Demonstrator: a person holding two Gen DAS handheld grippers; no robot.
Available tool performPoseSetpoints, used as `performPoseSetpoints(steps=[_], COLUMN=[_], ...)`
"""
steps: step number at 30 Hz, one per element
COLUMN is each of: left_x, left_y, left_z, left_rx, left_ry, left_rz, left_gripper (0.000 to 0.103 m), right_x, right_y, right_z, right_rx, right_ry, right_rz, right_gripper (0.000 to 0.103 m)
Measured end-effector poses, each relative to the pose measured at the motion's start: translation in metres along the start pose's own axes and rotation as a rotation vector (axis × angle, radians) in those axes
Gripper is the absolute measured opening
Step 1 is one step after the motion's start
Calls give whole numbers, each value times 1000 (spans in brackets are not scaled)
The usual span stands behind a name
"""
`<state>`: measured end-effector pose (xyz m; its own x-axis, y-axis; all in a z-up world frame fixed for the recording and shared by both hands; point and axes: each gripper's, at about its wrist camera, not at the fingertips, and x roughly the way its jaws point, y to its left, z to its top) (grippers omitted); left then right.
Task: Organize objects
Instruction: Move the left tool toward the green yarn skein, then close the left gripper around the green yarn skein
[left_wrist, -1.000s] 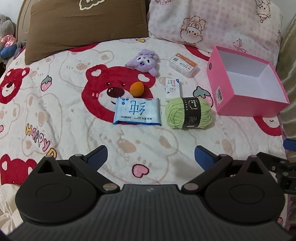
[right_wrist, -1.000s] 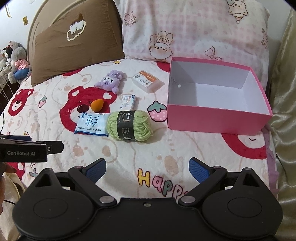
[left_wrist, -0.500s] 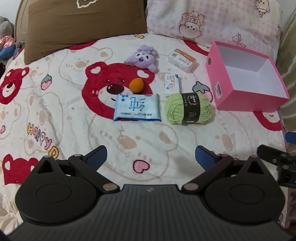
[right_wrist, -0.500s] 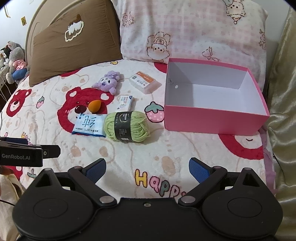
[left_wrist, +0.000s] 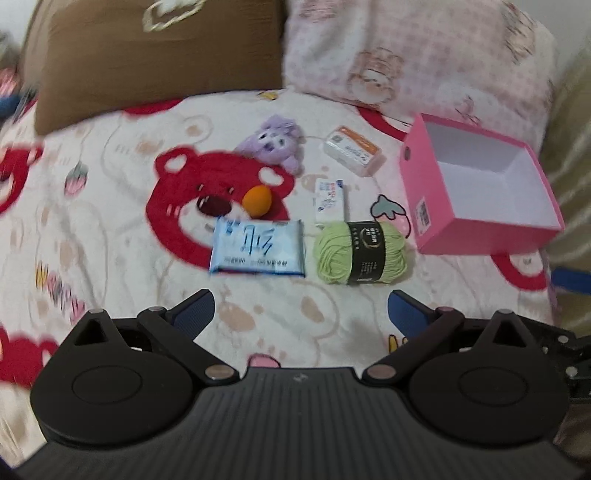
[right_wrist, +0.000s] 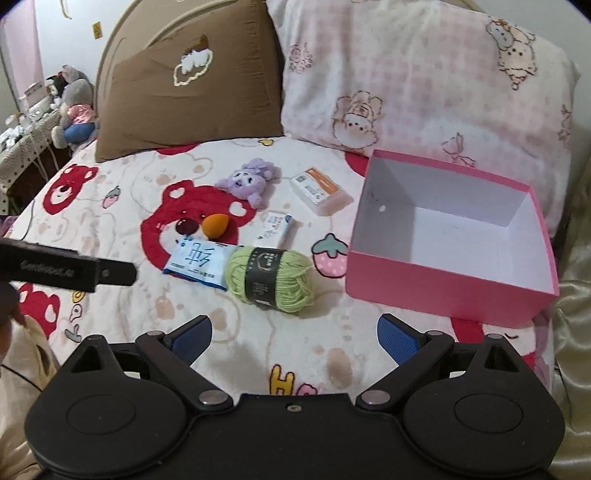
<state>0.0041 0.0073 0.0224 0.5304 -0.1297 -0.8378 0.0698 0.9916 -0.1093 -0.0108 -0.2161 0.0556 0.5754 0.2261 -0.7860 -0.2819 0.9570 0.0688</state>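
Both my claws hang wide and empty over the bed, with the things to sort lying ahead.

From the left wrist, my left claw (left_wrist: 299, 310) gapes at the bottom of the frame; just above it, mid-frame, lie the blue tissue pack (left_wrist: 258, 248) and the green yarn ball (left_wrist: 360, 252) side by side, the orange sponge (left_wrist: 257, 200) and the small white box (left_wrist: 330, 197) behind them, the purple plush (left_wrist: 273, 142) and the orange-edged case (left_wrist: 352, 150) further up, and the open pink box (left_wrist: 476, 192) at the right. From the right wrist, my right claw (right_wrist: 293, 336) is spread wide at the bottom; the yarn ball (right_wrist: 270, 279) sits centre, touching the tissue pack (right_wrist: 201, 263) to its left, with the pink box (right_wrist: 448, 295) empty at the right on the bear-print blanket (right_wrist: 122, 221).
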Motion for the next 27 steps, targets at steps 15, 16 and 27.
performPoseSetpoints(steps=[15, 16, 27], left_x=[33, 36, 68], left_y=[-10, -10, -4], left_z=[28, 28, 27], left_rx=[33, 32, 10], left_ry=[16, 11, 20], left_rz=[-87, -93, -122], left_gripper=[100, 100, 100], right_x=[41, 43, 76], right_y=[24, 22, 25], right_z=[0, 0, -13], right_rx=[-140, -127, -115], right_ry=[-64, -69, -77], right_rz=[62, 74, 155], right_gripper=[97, 97, 94])
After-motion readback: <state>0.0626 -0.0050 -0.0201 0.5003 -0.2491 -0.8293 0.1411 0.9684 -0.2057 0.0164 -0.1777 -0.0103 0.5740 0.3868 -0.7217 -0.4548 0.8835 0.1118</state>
